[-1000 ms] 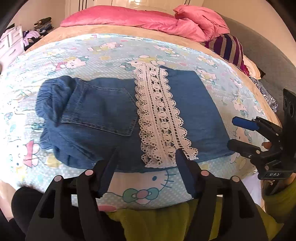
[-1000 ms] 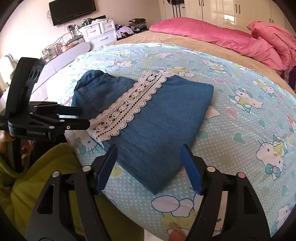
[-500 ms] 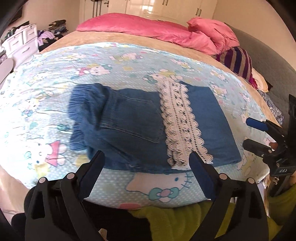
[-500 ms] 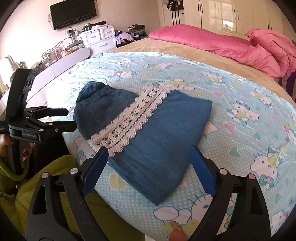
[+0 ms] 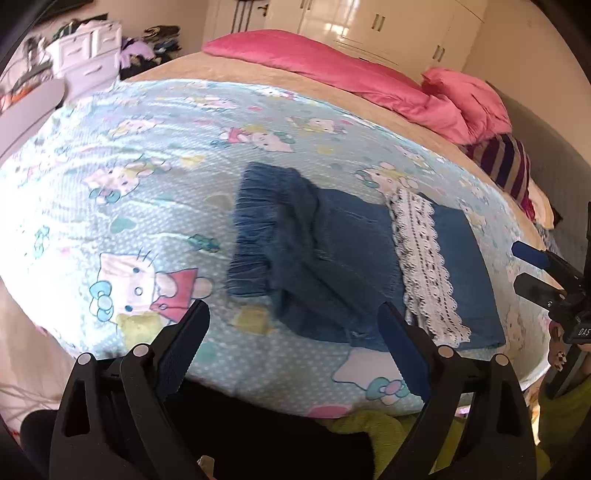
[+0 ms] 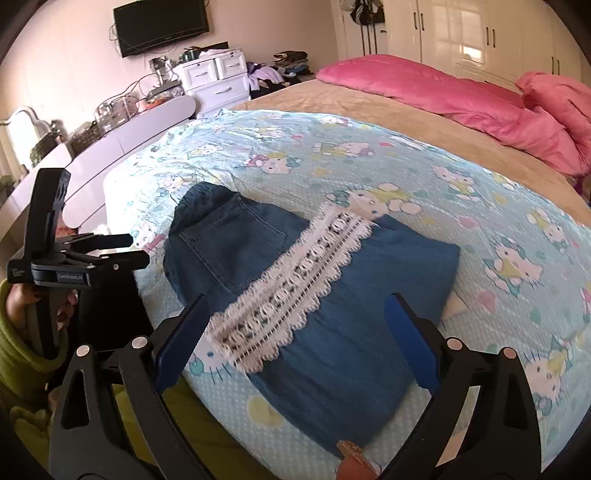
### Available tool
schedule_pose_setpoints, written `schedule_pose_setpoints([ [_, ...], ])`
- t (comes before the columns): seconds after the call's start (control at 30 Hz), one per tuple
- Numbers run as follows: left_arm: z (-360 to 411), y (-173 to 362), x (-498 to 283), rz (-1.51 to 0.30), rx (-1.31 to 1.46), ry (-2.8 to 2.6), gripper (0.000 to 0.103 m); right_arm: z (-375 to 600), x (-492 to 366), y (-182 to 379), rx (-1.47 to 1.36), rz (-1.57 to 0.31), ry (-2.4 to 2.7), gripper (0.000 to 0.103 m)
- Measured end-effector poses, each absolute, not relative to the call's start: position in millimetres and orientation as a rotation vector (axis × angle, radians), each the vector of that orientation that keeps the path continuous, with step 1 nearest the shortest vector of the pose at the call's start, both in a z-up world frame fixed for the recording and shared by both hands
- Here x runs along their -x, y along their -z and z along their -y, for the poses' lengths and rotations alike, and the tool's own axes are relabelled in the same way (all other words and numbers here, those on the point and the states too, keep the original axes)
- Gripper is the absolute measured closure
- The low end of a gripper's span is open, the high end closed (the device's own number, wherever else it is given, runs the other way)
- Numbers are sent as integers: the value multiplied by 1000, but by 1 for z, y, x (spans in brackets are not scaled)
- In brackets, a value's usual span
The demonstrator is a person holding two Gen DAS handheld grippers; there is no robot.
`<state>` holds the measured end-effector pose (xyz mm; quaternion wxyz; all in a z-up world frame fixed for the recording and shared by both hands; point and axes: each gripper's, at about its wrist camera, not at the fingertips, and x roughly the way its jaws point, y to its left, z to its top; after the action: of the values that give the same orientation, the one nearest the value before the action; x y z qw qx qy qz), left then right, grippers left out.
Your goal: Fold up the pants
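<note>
Blue denim pants (image 5: 332,258) with a white lace band (image 5: 424,266) lie folded into a rectangle near the front edge of the bed. They also show in the right wrist view (image 6: 295,280), lace band (image 6: 295,284) across the middle. My left gripper (image 5: 291,339) is open and empty, above the bed edge in front of the waistband end. My right gripper (image 6: 295,332) is open and empty, just in front of the folded pants. Each gripper shows in the other's view, the right one (image 5: 532,269) and the left one (image 6: 122,251).
The bed has a light blue cartoon-cat sheet (image 5: 147,184). A pink duvet (image 5: 351,74) and a striped pillow (image 5: 506,162) lie at the far end. White drawers (image 6: 214,81) and a long white bench (image 6: 122,147) stand left of the bed. White wardrobes (image 6: 480,33) line the back wall.
Both grippers have pulled back from the pants toward the bed's front edge, and their jaws have opened wider. The left view has swung left. The pants have not moved.
</note>
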<state>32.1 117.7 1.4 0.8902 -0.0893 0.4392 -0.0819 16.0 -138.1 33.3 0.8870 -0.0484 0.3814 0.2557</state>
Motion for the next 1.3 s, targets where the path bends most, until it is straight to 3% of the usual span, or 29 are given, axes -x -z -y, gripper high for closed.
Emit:
schedule_pose_setpoints([
  [0.53,-134,26,-44,-947,293,197,12,78,-67,-37,205,-816,-619,12],
  [0.73,-131,33,-50,-954,339,236,18,56,-91,-41,213,-838,-683,12],
  [1.03,-127,47,-67,-976,400,245,18,5,-127,-34,310,-897,-799,12],
  [1.23,-129,52,-75,-946,430,230,24,-30,-158,-19,318,-992,-851,12],
  [1.3,-128,52,-76,-941,426,225,42,-40,-166,-13,320,-1028,-875,12],
])
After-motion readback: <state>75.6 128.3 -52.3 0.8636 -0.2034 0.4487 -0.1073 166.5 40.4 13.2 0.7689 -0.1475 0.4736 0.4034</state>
